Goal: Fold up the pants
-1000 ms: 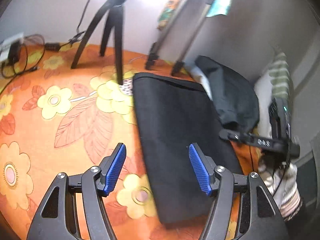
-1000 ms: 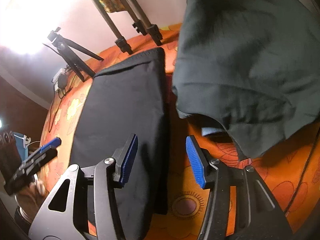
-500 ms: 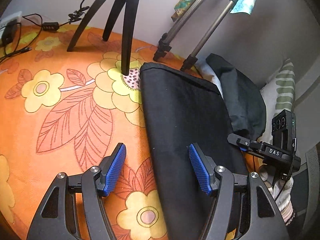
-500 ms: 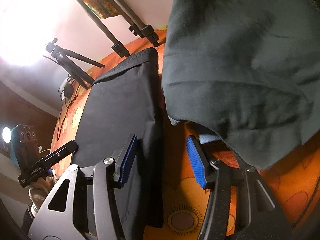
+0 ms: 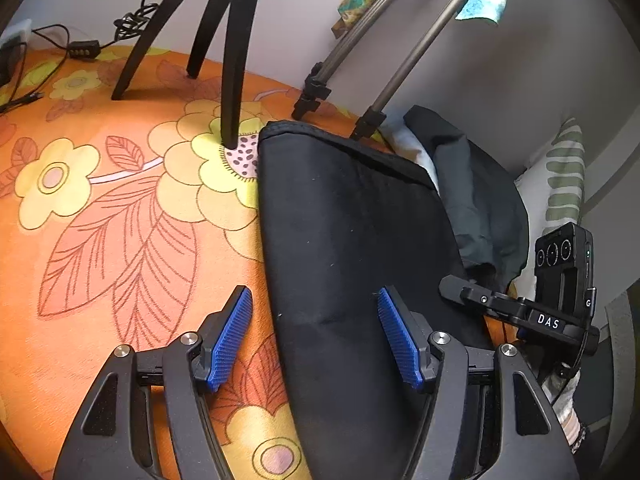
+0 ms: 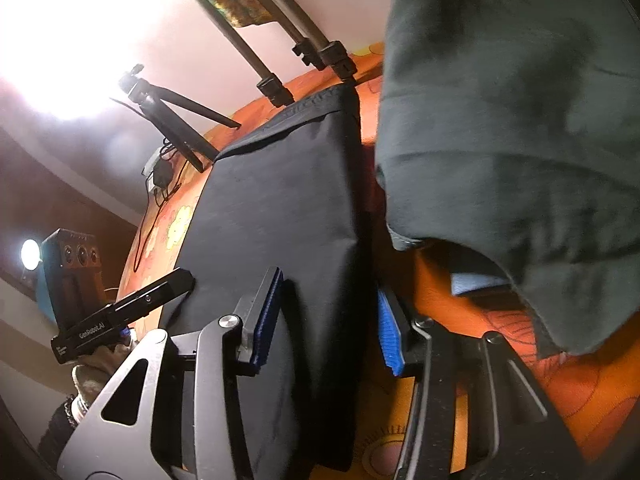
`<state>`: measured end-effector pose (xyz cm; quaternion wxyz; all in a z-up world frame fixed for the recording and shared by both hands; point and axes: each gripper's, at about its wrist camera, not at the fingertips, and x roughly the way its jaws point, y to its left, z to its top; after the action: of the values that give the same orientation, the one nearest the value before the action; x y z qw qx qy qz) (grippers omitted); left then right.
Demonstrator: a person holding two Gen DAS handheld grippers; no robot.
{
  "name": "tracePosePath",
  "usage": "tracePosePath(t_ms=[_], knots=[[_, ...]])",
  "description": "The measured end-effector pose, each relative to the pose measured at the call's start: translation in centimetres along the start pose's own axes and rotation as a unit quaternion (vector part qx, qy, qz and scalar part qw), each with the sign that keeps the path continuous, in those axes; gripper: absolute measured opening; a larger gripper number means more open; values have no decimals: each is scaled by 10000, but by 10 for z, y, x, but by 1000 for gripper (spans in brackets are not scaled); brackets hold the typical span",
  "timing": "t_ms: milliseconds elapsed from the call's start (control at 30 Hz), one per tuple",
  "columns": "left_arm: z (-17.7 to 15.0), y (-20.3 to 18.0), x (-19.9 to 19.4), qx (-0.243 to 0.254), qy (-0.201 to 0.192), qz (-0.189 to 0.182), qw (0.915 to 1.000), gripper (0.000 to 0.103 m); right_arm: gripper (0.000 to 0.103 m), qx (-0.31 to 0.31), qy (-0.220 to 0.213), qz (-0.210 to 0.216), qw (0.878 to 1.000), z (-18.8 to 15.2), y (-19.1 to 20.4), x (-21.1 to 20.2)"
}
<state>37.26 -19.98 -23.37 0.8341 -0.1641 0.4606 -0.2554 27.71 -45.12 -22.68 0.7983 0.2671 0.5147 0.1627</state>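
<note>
The pants [image 5: 352, 240] lie folded into a long black strip on the orange flowered sheet [image 5: 120, 220], beside a dark grey garment [image 6: 520, 120]. The left hand-held gripper [image 5: 316, 336] has come lower and closer, spread over the strip's left edge without touching. The right hand-held gripper [image 6: 328, 316] has just been closing, its jaws straddling the right edge, not yet pinching.

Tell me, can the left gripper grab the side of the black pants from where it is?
Probably yes. The left gripper is open, and the left edge of the folded black pants already lies between its blue pads. Nothing sits in the way on the orange flowered cloth.
</note>
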Motion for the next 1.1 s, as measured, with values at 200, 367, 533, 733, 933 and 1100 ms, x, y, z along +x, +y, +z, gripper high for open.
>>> tracePosePath(t_ms=[200,367,533,733,933,1100], knots=[[0,-5,5,84,-97,-15,9999,62,48,203,-108,409,9989,-1,-8,3],[1,-5,9,2,-59,-55,10000,35,28,170,-55,428,9989,-3,-2,13],[1,-7,6,18,-123,0,9999,21,22,134,-132,340,9992,-6,5,15],[0,-18,-3,275,-283,117,9992,12,16,9,-219,200,9996,-6,18,10],[-1,-28,-14,485,-383,146,9980,9,15,-176,-279,47,9994,-11,32,1],[0,-43,-23,691,-535,140,9961,9,15,-274,-415,-4,9988,-11,42,-15]])
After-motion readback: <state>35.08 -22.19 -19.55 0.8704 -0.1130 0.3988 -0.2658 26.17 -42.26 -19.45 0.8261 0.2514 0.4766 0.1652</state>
